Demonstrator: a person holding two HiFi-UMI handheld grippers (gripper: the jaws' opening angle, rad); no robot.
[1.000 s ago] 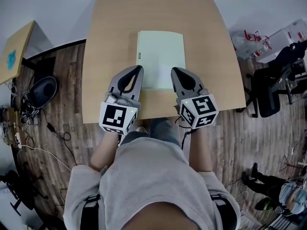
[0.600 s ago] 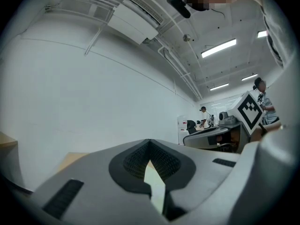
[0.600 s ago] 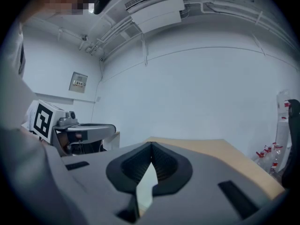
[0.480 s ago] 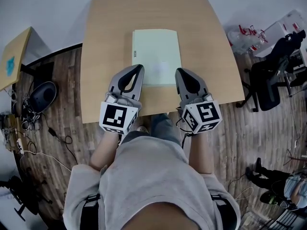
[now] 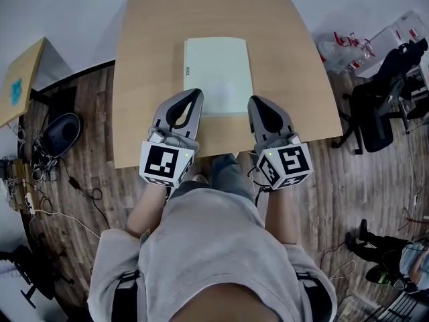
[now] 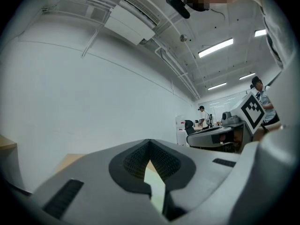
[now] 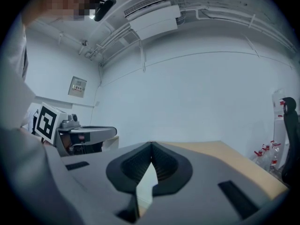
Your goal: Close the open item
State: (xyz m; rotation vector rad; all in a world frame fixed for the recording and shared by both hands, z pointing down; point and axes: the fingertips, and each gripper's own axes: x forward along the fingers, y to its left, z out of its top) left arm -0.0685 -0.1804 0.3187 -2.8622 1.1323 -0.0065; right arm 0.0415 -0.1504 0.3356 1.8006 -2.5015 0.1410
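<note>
A pale green book [image 5: 218,74] lies flat and closed in the middle of the wooden table [image 5: 154,32] in the head view. My left gripper [image 5: 196,94] hovers at the book's near left corner, jaws together with nothing between them. My right gripper [image 5: 253,100] sits just off the book's near right corner, also shut and empty. Through the gap behind each pair of tips a sliver of the book [image 6: 154,184] shows in the left gripper view, and the book [image 7: 146,179] likewise in the right gripper view.
Another small table [image 5: 20,76] stands at the far left, with a dark bag [image 5: 59,127] and cables on the wood floor beside it. A black office chair [image 5: 379,109] and bottles [image 5: 345,49] are to the right. People stand far back in the room [image 6: 202,116].
The view shifted slightly, so the book and table sit a little further left in the frame. Both grippers drew back a little toward the table's near edge; both stayed shut.
</note>
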